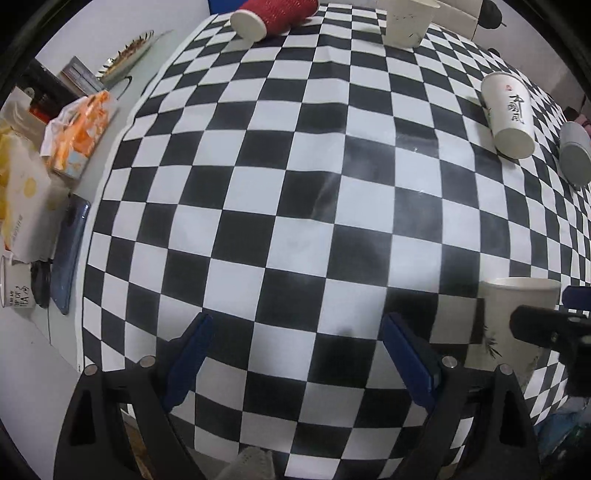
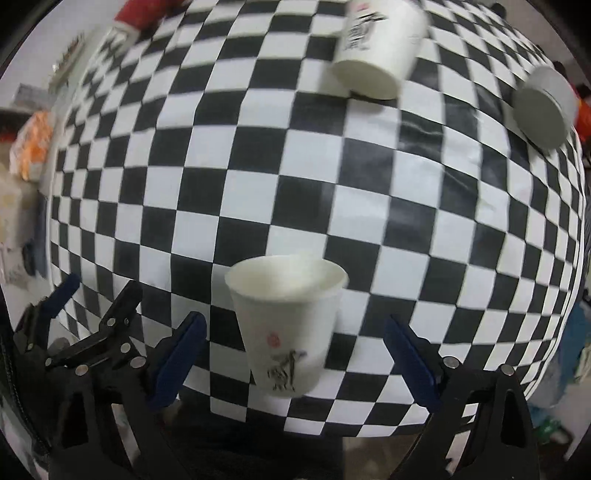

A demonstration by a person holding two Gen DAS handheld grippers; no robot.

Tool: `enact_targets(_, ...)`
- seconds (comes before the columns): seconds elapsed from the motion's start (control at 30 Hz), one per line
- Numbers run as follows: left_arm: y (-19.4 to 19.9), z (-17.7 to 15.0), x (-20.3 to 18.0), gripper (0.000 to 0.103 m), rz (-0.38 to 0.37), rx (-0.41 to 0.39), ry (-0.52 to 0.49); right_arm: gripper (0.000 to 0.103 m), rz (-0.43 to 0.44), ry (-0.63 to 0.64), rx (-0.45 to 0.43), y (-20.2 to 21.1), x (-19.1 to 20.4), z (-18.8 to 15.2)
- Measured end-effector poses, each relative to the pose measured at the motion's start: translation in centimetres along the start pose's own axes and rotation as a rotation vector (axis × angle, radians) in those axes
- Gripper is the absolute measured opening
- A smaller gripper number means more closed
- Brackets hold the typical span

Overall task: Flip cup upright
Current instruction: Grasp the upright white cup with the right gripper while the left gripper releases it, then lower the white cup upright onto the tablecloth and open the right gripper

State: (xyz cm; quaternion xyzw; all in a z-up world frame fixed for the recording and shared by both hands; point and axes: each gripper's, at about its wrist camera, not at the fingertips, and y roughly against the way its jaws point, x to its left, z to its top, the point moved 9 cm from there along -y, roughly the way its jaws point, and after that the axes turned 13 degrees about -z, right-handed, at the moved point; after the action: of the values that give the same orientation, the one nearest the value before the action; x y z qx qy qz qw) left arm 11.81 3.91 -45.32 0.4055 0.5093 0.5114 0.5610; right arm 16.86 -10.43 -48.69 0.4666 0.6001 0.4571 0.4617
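Cup (image 2: pixel 286 325): white paper, standing upright with its mouth up on the checkered cloth (image 2: pixel 258 166), at the near edge of the tabletop; red seal and dark ink drawing on its side.
Right hand-held gripper (image 2: pixel 291 363): fingers spread wide, one on each side of the cup, neither touching it; holds nothing.
Left hand-held gripper (image 1: pixel 295 360): fingers spread wide over bare cloth, holds nothing; the cup stands to its right, at the edge of the left wrist view.
Tall cup (image 1: pixel 508 114): white with dark calligraphy, lying on its side at far right.
Grey cup (image 1: pixel 574 153): just beside the tall cup, also on its side.
Red cup (image 1: pixel 275 16): lying on its side at the far edge.
Far white cup (image 1: pixel 408 20): upright at the far edge.
Left margin: orange packet (image 1: pixel 79 133), pale box (image 1: pixel 26 206), blue phone (image 1: pixel 70 254), off the cloth.
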Motion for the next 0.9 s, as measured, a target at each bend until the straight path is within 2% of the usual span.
enact_targets(0.1,-0.4,0.0,0.2,0.092,-0.009,0.006,0.002,0.091,0.003,0.010,0.054,-0.9,0.8,0.3)
enact_targets(0.17,-0.7,0.0,0.3,0.092,-0.013,0.011,0.002,0.085,0.004,0.012,0.088,-1.6,1.4,0.2)
enact_targets(0.23,-0.9,0.0,0.3,0.092,-0.019,0.013,0.001,0.071,0.008,0.011,0.104,-2.3,1.2,1.0)
enact_targets(0.37,-0.8,0.3,0.5,0.092,-0.027,0.017,-0.010,0.067,0.021,-0.013,0.061,-1.4,1.5,1.4)
enact_targets(0.5,-0.6,1.6,1.4,0.092,-0.034,0.011,-0.005,0.066,0.066,-0.087,-0.075,1.1,1.1,2.8)
enact_targets(0.67,-0.2,3.2,3.5,0.092,-0.023,-0.009,0.008,0.066,0.132,-0.191,-0.307,4.5,1.4,4.8)
enact_targets(0.77,-0.3,3.6,5.1,0.092,-0.013,-0.013,0.026,0.066,0.118,-0.239,-0.499,6.3,1.9,5.6)
enact_targets(0.9,-0.6,3.8,6.3,0.092,-0.008,-0.015,0.041,0.066,0.072,-0.264,-0.648,6.6,2.6,5.8)
